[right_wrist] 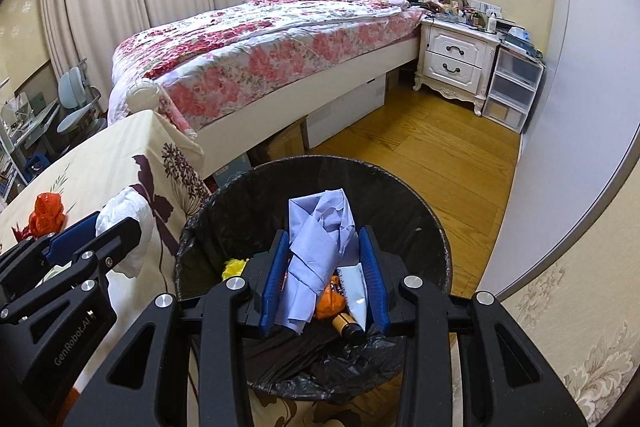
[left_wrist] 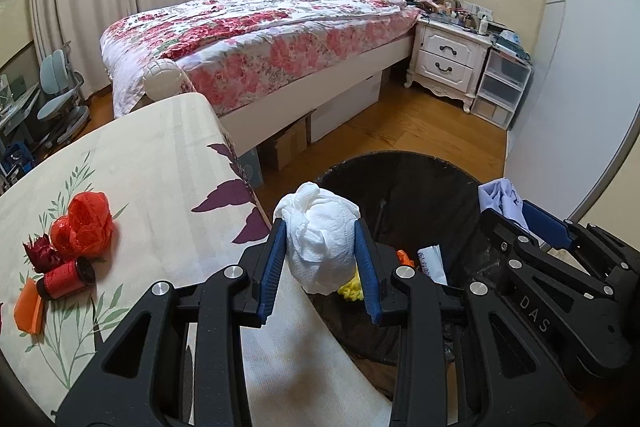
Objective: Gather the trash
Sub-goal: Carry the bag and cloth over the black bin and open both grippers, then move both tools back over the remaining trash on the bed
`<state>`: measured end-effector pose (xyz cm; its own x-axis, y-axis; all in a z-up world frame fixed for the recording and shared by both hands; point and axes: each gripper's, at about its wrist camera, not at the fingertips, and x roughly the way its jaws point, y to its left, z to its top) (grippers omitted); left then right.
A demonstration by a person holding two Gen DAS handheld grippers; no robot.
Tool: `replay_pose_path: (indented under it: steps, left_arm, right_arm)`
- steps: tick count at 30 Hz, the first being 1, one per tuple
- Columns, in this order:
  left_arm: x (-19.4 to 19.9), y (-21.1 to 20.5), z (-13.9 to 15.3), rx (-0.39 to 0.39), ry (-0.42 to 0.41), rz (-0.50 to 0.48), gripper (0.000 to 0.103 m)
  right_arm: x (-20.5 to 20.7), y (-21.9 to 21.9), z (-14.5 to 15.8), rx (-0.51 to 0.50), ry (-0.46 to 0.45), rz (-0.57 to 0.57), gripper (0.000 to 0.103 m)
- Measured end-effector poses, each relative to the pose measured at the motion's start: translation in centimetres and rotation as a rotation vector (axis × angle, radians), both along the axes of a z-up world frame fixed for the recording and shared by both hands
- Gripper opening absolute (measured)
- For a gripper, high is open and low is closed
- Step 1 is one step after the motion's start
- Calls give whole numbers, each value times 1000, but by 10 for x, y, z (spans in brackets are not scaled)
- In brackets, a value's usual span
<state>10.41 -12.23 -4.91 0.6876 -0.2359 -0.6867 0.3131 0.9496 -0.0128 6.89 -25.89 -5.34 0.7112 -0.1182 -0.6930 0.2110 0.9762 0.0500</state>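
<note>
My left gripper (left_wrist: 320, 227) is shut on a crumpled white tissue (left_wrist: 320, 239) and holds it at the near rim of the black-lined trash bin (left_wrist: 400, 171). My right gripper (right_wrist: 325, 239) is shut on a crumpled pale blue paper (right_wrist: 320, 239) and holds it over the bin's opening (right_wrist: 392, 199). The bin holds yellow, orange and white scraps and a small brown bottle (right_wrist: 348, 327). On the cloth-covered table (left_wrist: 132, 155) lie a red plastic wad (left_wrist: 86, 223), a red thread spool (left_wrist: 66, 279) and an orange piece (left_wrist: 28, 311).
A bed with a floral quilt (left_wrist: 256, 39) stands behind, with cardboard boxes (left_wrist: 288, 143) under it. A white nightstand (left_wrist: 448, 59) and plastic drawers (left_wrist: 500, 87) are at the right. Wooden floor lies between the bin and the bed. A wardrobe wall (left_wrist: 580, 107) is on the right.
</note>
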Motion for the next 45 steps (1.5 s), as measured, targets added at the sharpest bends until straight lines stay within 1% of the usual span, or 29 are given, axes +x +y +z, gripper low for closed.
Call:
replay_pose_path:
  steps: [9,15,16,17,18,19,20,23,26,28,30,34,36,41,45]
  left_arm:
    - [14,-14,-11,13,19,-16,33]
    - [21,-21,-14,20,35,-24,35]
    - [21,-20,-15,18,35,-22,37]
    - [21,-20,-14,17,37,-22,42]
    - [21,-19,-14,16,35,-20,45]
    - [21,-19,-13,16,33,-19,48]
    - [20,-19,-13,14,33,-18,52]
    - [19,-16,-12,10,30,-11,63]
    - [19,-12,-11,-7,32,4,77]
    - [19,-8,-9,-18,32,19,80]
    - [18,-4,-7,-15,26,31,85]
    - [12,7,-4,3,5,77,88]
    - [8,16,-1,0,-1,94,90]
    - [-2,41,0,18,2,133,90]
    - [-12,70,0,30,7,185,90]
  right_arm:
    - [15,-11,-12,4,21,-24,37]
    - [17,-13,-12,0,21,-31,37]
    - [17,-14,-12,-6,17,-34,38]
    - [18,-15,-11,-14,17,-37,38]
    - [17,-15,-11,-21,17,-39,41]
    - [17,-15,-12,-24,15,-43,46]
    - [16,-16,-12,-25,13,-48,48]
    - [15,-17,-12,-28,14,-61,50]
    - [14,-17,-11,-34,12,-70,54]
    - [13,-17,-10,-41,11,-74,56]
    - [11,-16,-8,-45,9,-77,61]
    - [8,-13,-4,-46,0,-82,74]
    - [7,-9,-3,-41,-1,-72,75]
    - [5,8,-2,-33,1,-31,76]
    - [5,26,-2,-13,5,10,76]
